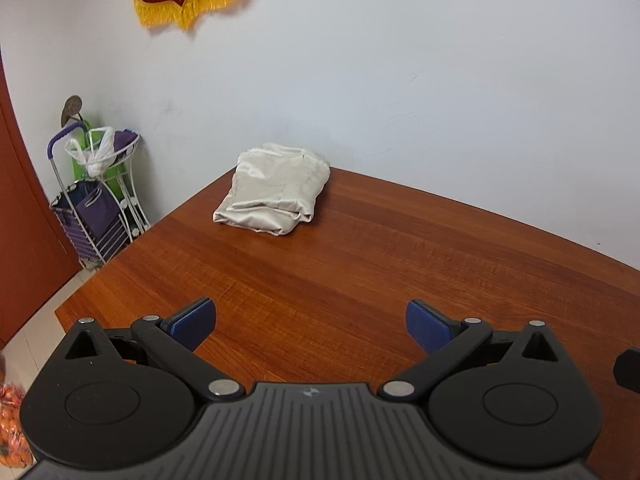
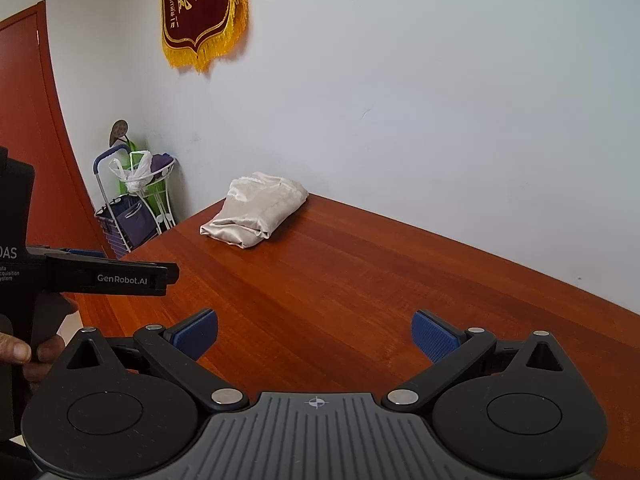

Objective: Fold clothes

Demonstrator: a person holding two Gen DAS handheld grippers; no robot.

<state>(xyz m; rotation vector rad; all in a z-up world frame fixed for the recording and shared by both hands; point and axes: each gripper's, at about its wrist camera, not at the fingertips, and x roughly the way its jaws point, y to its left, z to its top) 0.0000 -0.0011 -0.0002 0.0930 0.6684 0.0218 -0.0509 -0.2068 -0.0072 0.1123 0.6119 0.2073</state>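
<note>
A folded cream garment [image 1: 276, 190] lies at the far left corner of the wooden table [image 1: 360, 272], close to the wall. The right wrist view shows the same cream garment [image 2: 254, 210] in that far corner. My left gripper [image 1: 311, 326] hovers over the near part of the table, open, with nothing between its blue pads [image 1: 424, 326]. My right gripper [image 2: 314, 336] is open too and holds nothing, well short of the garment. At the left of the right wrist view, the left gripper's body [image 2: 108, 276] is seen side-on, held by a hand [image 2: 24, 354].
A wire shopping trolley with purple bags [image 1: 94, 208] and a white plastic bag stands in the room's corner left of the table. A red banner with gold fringe [image 2: 200, 12] hangs on the pale wall. A reddish door [image 2: 36, 128] stands at the left.
</note>
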